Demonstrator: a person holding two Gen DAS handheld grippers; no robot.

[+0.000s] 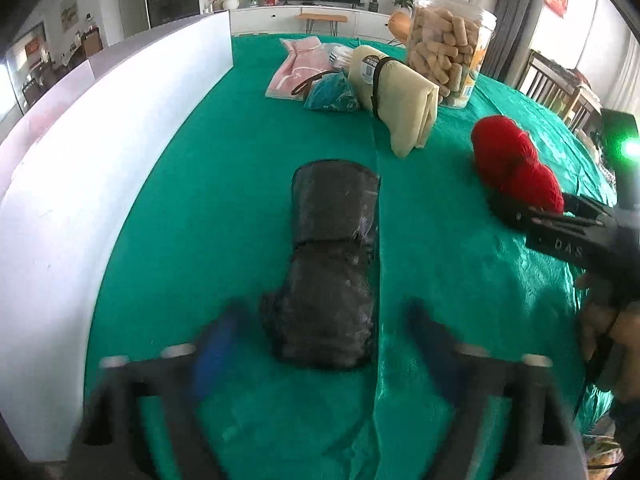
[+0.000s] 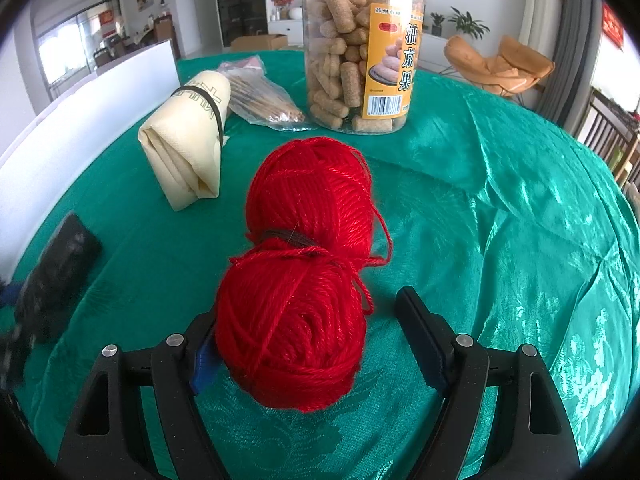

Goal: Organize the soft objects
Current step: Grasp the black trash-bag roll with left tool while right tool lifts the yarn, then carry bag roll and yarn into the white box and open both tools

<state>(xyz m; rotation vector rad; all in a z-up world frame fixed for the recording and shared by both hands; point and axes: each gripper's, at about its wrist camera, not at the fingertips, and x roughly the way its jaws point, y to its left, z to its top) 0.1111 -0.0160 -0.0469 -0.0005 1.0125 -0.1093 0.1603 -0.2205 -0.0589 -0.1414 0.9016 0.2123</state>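
Observation:
A black wrapped soft bundle point(image 1: 332, 264) lies on the green tablecloth point(image 1: 224, 184), its near end between the fingers of my left gripper point(image 1: 324, 328), which is open and blurred. The bundle also shows at the left edge of the right wrist view point(image 2: 56, 276). A red yarn skein point(image 2: 300, 272) of two tied balls lies on the cloth; its near ball sits between the fingers of my open right gripper point(image 2: 312, 320), touching the left finger, with a gap to the right one. The yarn point(image 1: 512, 160) and right gripper point(image 1: 532, 208) show in the left wrist view.
A rolled cream cloth point(image 2: 188, 140) with a black strap, a bag of sticks point(image 2: 264, 100) and a clear snack jar point(image 2: 360, 52) stand behind. A pink cloth point(image 1: 296, 68) and teal bag point(image 1: 332, 94) lie further back. A white panel point(image 1: 100, 140) borders the left side.

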